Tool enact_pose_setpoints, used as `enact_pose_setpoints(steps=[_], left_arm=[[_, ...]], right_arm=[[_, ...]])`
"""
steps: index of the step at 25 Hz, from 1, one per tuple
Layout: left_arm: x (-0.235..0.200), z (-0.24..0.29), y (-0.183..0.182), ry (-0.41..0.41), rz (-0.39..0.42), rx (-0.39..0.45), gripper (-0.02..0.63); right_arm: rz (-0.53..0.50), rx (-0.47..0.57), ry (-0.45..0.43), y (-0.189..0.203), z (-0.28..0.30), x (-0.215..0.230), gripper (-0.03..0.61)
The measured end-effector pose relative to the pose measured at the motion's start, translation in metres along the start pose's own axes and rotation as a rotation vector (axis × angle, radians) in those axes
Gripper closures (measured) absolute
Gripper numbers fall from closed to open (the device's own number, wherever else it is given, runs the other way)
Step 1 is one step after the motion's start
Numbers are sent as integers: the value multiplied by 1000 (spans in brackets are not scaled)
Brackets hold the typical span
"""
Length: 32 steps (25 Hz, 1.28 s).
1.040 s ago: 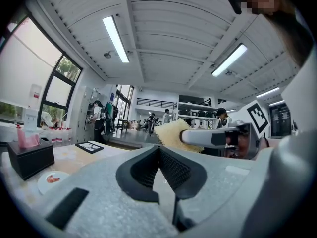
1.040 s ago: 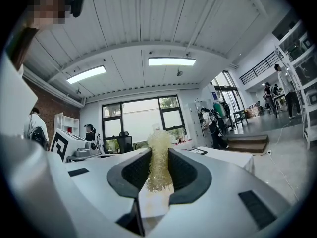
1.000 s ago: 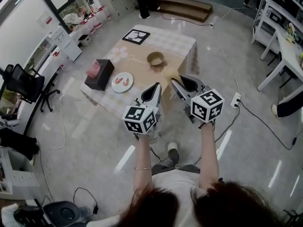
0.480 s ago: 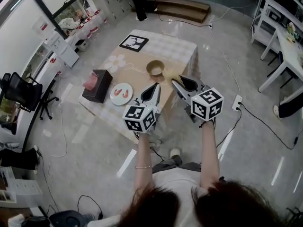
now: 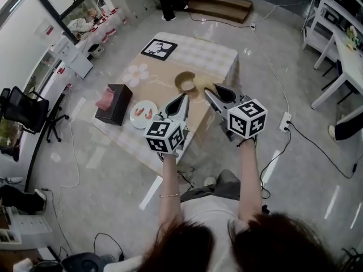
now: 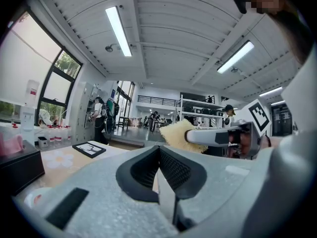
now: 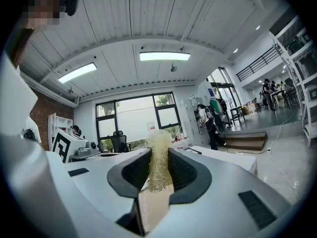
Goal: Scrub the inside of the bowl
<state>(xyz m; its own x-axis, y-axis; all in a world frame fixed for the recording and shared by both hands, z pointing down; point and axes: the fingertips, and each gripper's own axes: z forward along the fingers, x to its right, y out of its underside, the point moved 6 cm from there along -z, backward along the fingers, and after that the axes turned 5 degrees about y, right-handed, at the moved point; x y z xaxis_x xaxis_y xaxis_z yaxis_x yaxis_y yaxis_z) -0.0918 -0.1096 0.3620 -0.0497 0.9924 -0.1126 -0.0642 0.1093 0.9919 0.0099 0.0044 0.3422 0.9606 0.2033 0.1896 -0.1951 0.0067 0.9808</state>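
Note:
A tan bowl [image 5: 185,81] stands on the checked table [image 5: 215,55], beyond both grippers. My right gripper [image 5: 210,93] is shut on a yellow fibrous scrubber [image 7: 159,158], whose tuft sticks out past the tips [image 5: 205,87] just right of the bowl. In the left gripper view the same scrubber [image 6: 177,133] shows to the right, pinched in the other tool. My left gripper [image 5: 183,98] is shut with nothing between its jaws [image 6: 158,148], and it hangs over the table's near edge, short of the bowl. Both are held in the air.
On the table's left side are a dark tissue box [image 5: 111,102] and a white plate [image 5: 143,113] with pink pieces. A black-and-white marker card [image 5: 158,49] lies at the far end. A white power strip [image 5: 285,119] and cables lie on the floor at right.
The table has come nearer in the head view. Both grippers now reach over its near edge, closer to the bowl. Their jaws have not changed.

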Motion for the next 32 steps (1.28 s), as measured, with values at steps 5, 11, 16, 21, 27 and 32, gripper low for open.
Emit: enact_pose_setpoints(steps=[5,11,16,21,27,32], left_arm=[[-2,12,3,-14,-19,5,603],[-21,36,8,-73,-25,-30,603],[-43,58,7,-143,-57,-12,603],[-60,77,14,-200,-86,-19,603],[-74,91,15,-268,-111,-26,603],[-84,100,18,-328,-135,-23,603]], right_arm=[[3,-2,0,-3,3,19,488],[21,-28,-45,-4,33,51,488],[1,-66,-107,-9,69,75,488],[-16,-106,-168,-8,99,94,488],[-31,-138,-236,-11,124,110,488],[-45,-163,-294,-11,144,120,488]])
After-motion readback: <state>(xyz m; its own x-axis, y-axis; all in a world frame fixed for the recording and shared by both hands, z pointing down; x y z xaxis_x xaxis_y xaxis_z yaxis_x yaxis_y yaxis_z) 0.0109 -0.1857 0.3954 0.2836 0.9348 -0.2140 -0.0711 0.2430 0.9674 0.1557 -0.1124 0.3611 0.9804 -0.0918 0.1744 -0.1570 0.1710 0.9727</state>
